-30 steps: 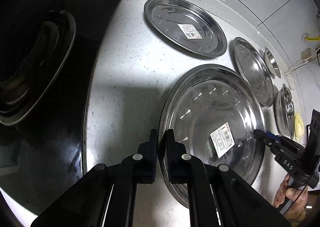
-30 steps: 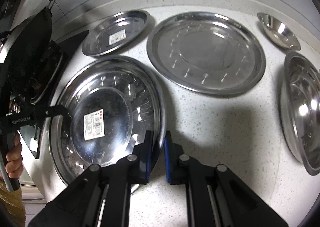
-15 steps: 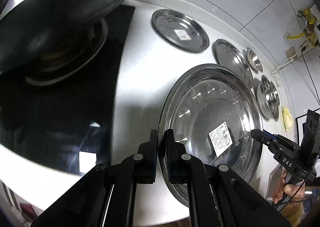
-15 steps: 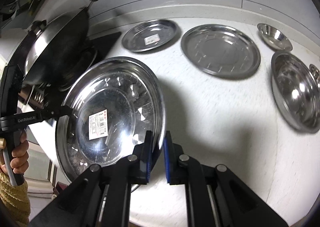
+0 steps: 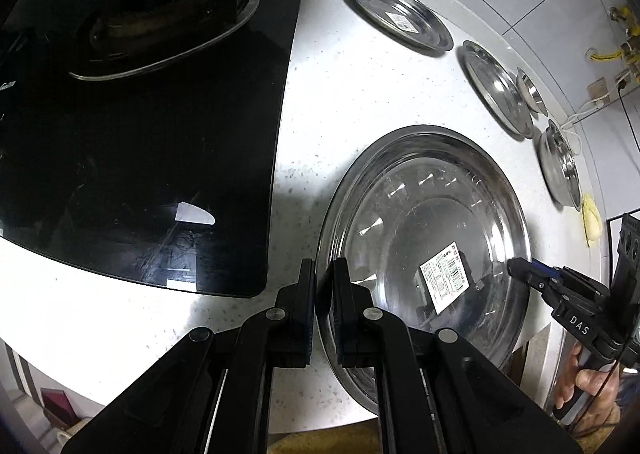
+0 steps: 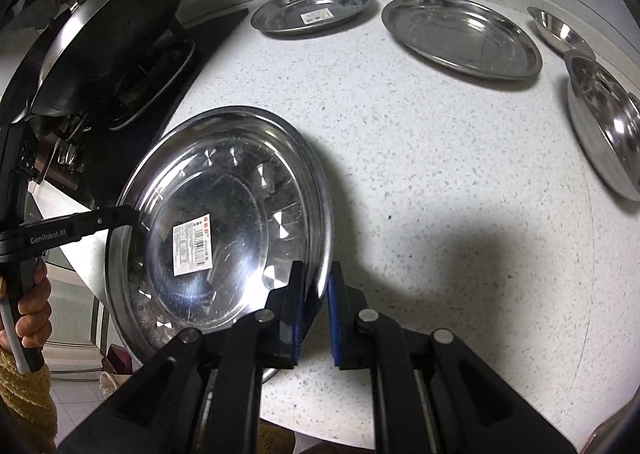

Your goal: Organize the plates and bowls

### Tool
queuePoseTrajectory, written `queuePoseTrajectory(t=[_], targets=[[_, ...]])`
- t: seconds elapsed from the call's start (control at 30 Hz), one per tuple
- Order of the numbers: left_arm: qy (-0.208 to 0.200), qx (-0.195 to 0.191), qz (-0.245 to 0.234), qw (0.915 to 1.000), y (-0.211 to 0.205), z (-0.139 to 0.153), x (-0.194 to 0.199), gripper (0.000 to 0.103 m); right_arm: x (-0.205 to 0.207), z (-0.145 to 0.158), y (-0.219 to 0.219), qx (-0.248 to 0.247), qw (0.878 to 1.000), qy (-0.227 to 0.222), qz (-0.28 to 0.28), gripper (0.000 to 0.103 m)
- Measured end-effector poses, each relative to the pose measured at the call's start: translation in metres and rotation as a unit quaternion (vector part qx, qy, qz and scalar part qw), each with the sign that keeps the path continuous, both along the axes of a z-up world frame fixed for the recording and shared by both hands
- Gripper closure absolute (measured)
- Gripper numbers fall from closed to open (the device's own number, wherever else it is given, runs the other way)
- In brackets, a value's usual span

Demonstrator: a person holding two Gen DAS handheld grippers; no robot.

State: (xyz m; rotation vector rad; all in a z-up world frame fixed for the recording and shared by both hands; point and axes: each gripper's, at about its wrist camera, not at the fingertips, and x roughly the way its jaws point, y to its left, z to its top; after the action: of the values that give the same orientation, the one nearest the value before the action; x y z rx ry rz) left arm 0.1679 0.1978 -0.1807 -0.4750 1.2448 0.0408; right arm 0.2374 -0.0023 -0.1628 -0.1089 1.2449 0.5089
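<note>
Big steel plate point(image 6: 224, 230), barcode sticker point(image 6: 191, 245) inside, shiny w/ scratches, held tilted above the speckled tabletop point(image 6: 440, 182) by both grippers. Left gripper point(image 5: 323, 274) nearly closed, clamped on its rim; right gripper point(image 6: 315, 274) clamped on the opposite rim, narrow gap. On tabletop behind: 2 more plates, one stickered point(image 6: 314, 8), one plain point(image 6: 464, 34); 2 bowls, large point(image 6: 608, 122) & small point(image 6: 560, 30). Black cooktop point(image 5: 152, 158) at left.

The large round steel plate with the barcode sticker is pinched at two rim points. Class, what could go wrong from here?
1. The large round steel plate is held only by thin rim pinches from the left gripper and right gripper; it could slip.
2. It hangs tilted near the white speckled counter's front edge, so a drop might fall off.
</note>
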Motion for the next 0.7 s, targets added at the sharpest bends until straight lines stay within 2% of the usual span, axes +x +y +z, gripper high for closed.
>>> queuePoseTrajectory(t=[0.23, 0.33, 0.43, 0.57, 0.7], targets=[[-0.009, 0.01, 0.005, 0.9999, -0.001, -0.004, -0.001, 0.097, 0.001, -0.008, 0.0, -0.004, 1.0, 0.004, -0.001, 0.091], [-0.027, 0.038, 0.005, 0.9989, -0.004, 0.002, -0.004, 0.096, -0.001, -0.008, -0.001, 0.005, 1.0, 0.006, -0.004, 0.09], [-0.033, 0.043, 0.018, 0.9984, 0.002, 0.004, -0.008, 0.089, 0.0, -0.004, -0.004, 0.016, 1.0, 0.002, -0.006, 0.09], [-0.047, 0.078, 0.025, 0.9955, 0.004, 0.016, -0.013, 0.082, 0.002, 0.002, -0.013, 0.028, 1.0, 0.002, -0.011, 0.09], [-0.054, 0.082, 0.04, 0.9944, 0.006, 0.03, -0.018, 0.076, 0.004, 0.011, -0.027, 0.044, 0.999, -0.002, -0.017, 0.09]])
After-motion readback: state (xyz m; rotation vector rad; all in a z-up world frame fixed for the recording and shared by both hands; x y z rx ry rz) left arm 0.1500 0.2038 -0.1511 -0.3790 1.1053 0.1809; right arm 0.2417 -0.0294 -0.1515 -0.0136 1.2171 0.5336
